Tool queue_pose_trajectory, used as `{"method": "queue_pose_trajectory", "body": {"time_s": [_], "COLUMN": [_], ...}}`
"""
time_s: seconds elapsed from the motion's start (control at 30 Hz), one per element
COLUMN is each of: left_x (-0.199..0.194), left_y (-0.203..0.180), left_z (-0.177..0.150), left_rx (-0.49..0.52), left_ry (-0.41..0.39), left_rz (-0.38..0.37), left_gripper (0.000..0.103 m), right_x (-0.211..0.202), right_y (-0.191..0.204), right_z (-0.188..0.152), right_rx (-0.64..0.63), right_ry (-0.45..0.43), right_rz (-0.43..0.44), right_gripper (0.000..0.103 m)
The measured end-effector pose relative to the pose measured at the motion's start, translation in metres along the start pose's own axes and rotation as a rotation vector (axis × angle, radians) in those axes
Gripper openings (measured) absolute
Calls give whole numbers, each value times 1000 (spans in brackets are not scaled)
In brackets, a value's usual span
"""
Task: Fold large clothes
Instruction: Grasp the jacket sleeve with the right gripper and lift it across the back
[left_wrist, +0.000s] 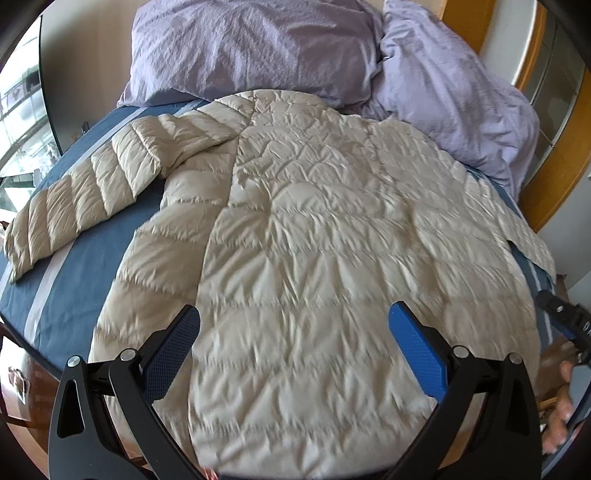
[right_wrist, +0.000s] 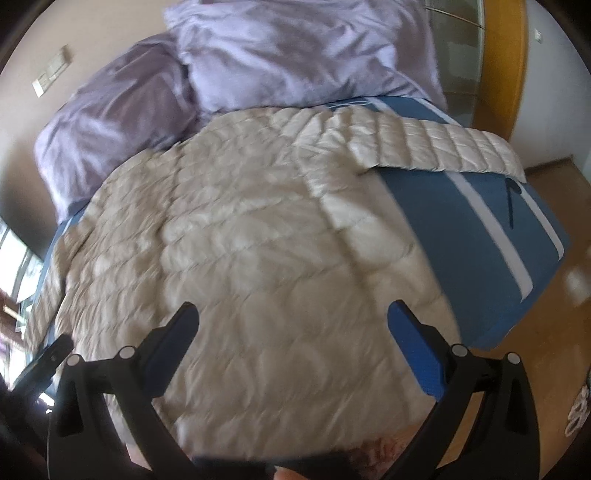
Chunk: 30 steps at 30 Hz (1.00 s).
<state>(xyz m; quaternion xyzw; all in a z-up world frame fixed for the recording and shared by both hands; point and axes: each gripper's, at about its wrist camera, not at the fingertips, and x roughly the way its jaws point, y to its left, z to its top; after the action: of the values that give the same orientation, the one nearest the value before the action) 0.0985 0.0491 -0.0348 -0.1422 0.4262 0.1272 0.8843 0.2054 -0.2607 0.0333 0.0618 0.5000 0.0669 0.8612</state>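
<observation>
From the left wrist we see one sleeve (left_wrist: 74, 206) of the quilted jacket (left_wrist: 314, 258) stretched out over the blue bed cover (left_wrist: 81, 280), and at the right edge the right gripper (left_wrist: 565, 321) with a hand (left_wrist: 559, 402) below it. The right wrist shows the other sleeve (right_wrist: 436, 147) running toward the far corner of the bed, wooden floor (right_wrist: 546, 332) beyond, and the left gripper (right_wrist: 50, 360) at the left edge. The jacket lies spread flat on the bed, cream and shiny, its stitching diamond-shaped near the top and in horizontal bands lower down, with lilac pillows (left_wrist: 258, 48) just behind it. We hold both grippers over its lower part, fingers spread wide — the left gripper and the right gripper (right_wrist: 293, 325) grasp nothing.
</observation>
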Motion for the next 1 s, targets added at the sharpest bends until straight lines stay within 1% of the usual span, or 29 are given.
{"method": "queue_pose_trajectory", "body": {"time_s": [0.17,0.23,0.3,0.4,0.5,0.57,0.6,0.7,0.73,0.8,0.87,0.97,1.0], "left_x": [27,40,54,67,74,77,80,87,88,91,92,95,96], "left_y": [5,9,13,16,17,16,15,14,14,15,17,16,16], "left_z": [24,32,38,43,44,43,43,42,42,43,42,42,42], "left_rx": [7,6,6,12,34,52,58,67,66,62,59,63,63], "left_ry": [-12,-15,-18,-24,-49,-57,-56,-50,-47,-40,-30,-17,-13], "left_rz": [43,62,90,131,181,199,202,212,212,208,206,208,208], "left_gripper": [102,102,102,102,102,102,102,102,102,102,102,102,102], "right_x": [24,35,47,61,72,76,80,90,94,100,103,108,110], "right_y": [-43,-64,-89,-127,-165,-188,-203,-239,-250,-270,-283,-306,-308], "right_z": [39,56,75,101,123,135,142,156,159,163,164,166,164], "right_rx": [67,94,129,189,247,276,298,356,375,411,436,486,496], "right_ry": [-52,-73,-86,-100,-141,-168,-180,-195,-192,-185,-184,-185,-179], "right_rz": [-65,-102,-157,-206,-246,-295,-333,-402,-420,-444,-456,-470,-470], "right_gripper": [101,101,101,101,101,101,101,98,94,88,83,82,81]}}
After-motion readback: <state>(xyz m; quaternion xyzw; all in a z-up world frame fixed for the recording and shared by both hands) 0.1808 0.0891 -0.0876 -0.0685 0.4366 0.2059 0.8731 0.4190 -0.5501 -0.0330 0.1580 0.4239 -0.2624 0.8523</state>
